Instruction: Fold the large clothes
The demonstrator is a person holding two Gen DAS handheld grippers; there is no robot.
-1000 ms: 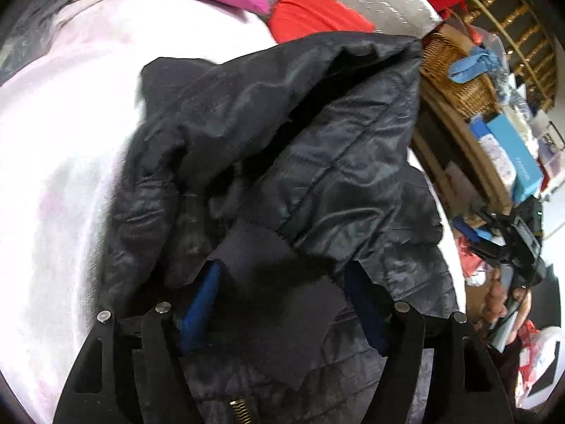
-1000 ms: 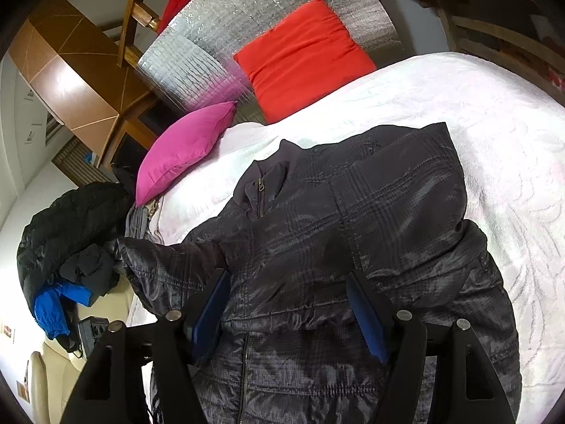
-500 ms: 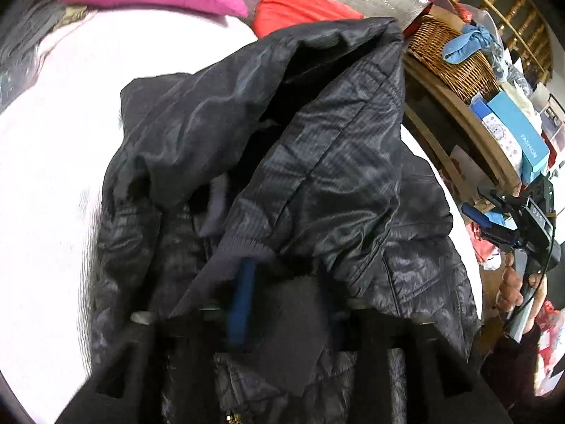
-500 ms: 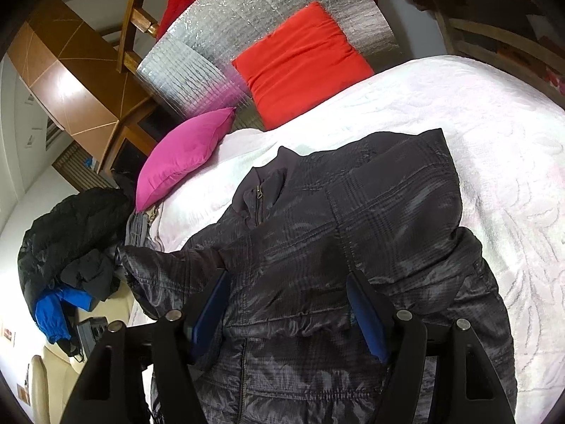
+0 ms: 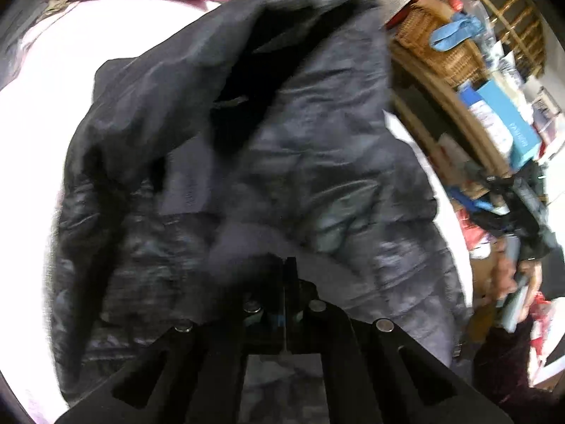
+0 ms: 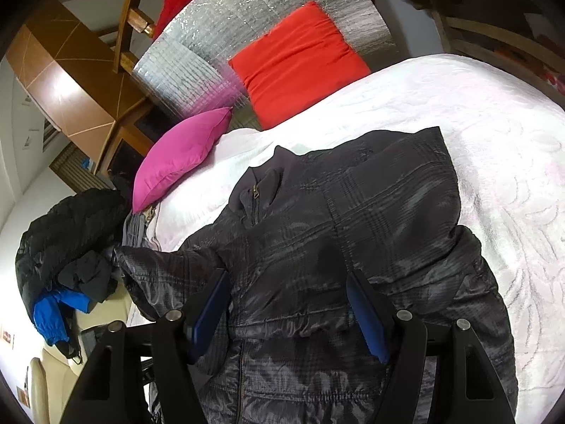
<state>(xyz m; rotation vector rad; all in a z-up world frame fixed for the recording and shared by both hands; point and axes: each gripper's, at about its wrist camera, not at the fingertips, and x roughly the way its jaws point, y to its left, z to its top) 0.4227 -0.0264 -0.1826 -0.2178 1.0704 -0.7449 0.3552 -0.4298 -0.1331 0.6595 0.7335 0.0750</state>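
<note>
A dark quilted jacket lies spread on a white bedspread, collar toward the pillows. One sleeve is folded across its body. In the left wrist view the jacket fills the frame, and my left gripper is shut on the knitted cuff of a sleeve, holding it over the jacket's body. My right gripper is open and empty, hovering just above the jacket's lower front with blue pads wide apart.
A pink pillow and a red pillow lean at the head of the bed against a silver foil panel. A pile of dark and blue clothes sits left. A wicker basket and boxes stand on shelves beside the bed.
My left gripper closed on the sleeve cuff that lay between its open fingers, and the view shifted slightly with motion blur. My right gripper stayed open and nearly still above the jacket.
</note>
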